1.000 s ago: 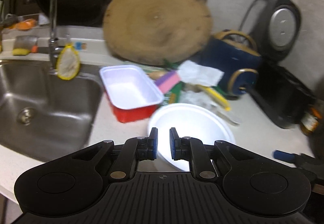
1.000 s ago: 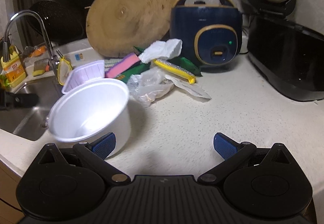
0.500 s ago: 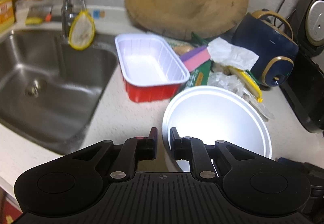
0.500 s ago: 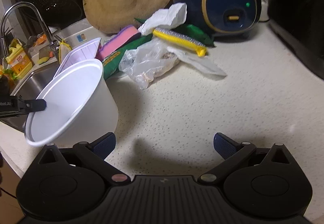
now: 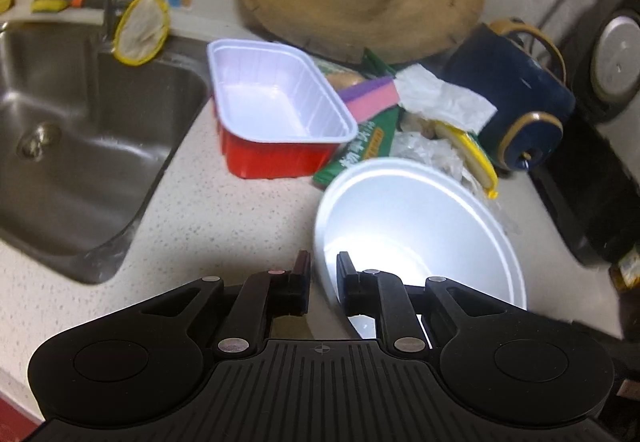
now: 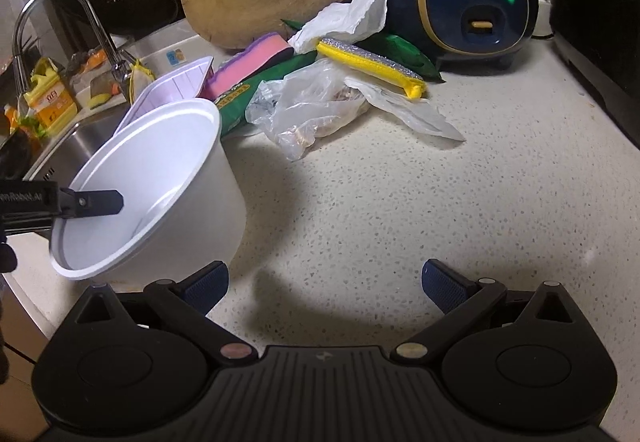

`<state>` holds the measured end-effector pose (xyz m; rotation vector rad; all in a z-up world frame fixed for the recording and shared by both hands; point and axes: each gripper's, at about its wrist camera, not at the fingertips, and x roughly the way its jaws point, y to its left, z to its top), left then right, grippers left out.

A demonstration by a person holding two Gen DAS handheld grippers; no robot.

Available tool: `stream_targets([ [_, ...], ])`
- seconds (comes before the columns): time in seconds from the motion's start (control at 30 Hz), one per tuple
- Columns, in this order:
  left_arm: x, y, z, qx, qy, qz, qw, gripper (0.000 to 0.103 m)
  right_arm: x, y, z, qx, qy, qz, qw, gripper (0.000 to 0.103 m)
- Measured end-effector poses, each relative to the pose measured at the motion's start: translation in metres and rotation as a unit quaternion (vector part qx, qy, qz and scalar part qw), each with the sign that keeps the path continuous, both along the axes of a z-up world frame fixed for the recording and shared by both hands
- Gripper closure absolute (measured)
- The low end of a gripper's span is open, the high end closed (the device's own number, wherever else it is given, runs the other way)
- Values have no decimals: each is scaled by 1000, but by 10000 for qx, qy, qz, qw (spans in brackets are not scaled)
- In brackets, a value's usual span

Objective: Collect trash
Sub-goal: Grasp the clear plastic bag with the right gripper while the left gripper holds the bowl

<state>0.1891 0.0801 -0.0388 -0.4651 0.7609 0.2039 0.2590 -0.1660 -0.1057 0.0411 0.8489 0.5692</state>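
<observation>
The left hand-held gripper (image 5: 323,284) pinches the tilted white bowl's (image 5: 416,222) rim over the bench (image 6: 400,202), while the right hand-held gripper (image 6: 325,284) gapes wide, empty.

White bowl (image 5: 420,226) lower (now tilted)

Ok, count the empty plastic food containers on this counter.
2. The white bowl sits tilted at the counter edge, its rim pinched by the left gripper; the red tray stands behind it, beside the sink. The trash pile may hide more.

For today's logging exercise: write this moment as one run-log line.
left gripper: shut on white bowl rim, bowl tilted | right gripper: open, empty, above counter | trash pile: untouched
</observation>
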Motion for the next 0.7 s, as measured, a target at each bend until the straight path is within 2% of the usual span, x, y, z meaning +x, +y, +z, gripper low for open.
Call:
stream_targets([
  [0.1, -12, 7, 5, 123, -66, 183, 9997, 89, 3, 2, 2, 116, 95, 385, 9991, 0],
  [0.2, -24, 14, 10, 227, -55, 349, 9991, 89, 2, 6, 3, 38, -49, 385, 9992, 6],
  [0.37, -48, 33, 11, 221, 25, 771, 9968, 89, 7, 22, 15, -397, -845, 195, 9954, 7],
  [0.47, -61, 41, 10, 145, 13, 976, 9951, 89, 14, 33, 27, -492, -1302, 239, 9900, 7],
  [0.6, -73, 44, 8, -19, -13, 1021, 9948, 88, 27, 50, 39, -485, -1674, 482, 9835, 7],
  [0.7, -79, 42, 8, -77, -33, 1027, 9947, 89, 40, 70, 38, -672, -1842, 685, 9782, 14],
])
